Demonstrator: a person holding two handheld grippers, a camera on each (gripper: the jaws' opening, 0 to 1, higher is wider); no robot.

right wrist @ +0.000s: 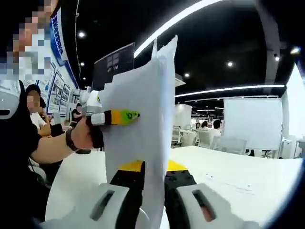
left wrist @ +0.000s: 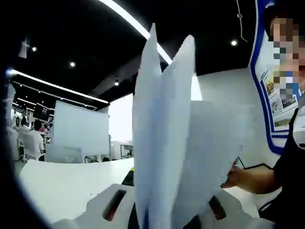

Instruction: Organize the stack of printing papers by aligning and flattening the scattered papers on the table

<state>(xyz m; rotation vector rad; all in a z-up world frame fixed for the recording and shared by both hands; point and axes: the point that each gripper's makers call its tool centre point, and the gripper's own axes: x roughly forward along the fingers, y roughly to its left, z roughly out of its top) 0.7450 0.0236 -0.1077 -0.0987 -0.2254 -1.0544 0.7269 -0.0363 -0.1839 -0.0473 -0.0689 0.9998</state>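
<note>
Mid-alignment: the paper stack (right wrist: 143,119) is held upright off the white table (right wrist: 228,176), right gripper (right wrist: 153,181) jaws clamped on its lower edge, left gripper (right wrist: 119,117) pinching the far side (in the left gripper view the sheets (left wrist: 167,143) fan apart between its jaws). Next move likely needs tapping the bottom edge on the table to square the sheets, then laying them flat. Seated people and a whiteboard (right wrist: 252,121) sit well behind, nothing blocking.

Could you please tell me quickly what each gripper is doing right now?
Left gripper: shut on the paper stack, held upright.
Right gripper: shut on the same paper stack, jaws either side of its lower edge.
</note>
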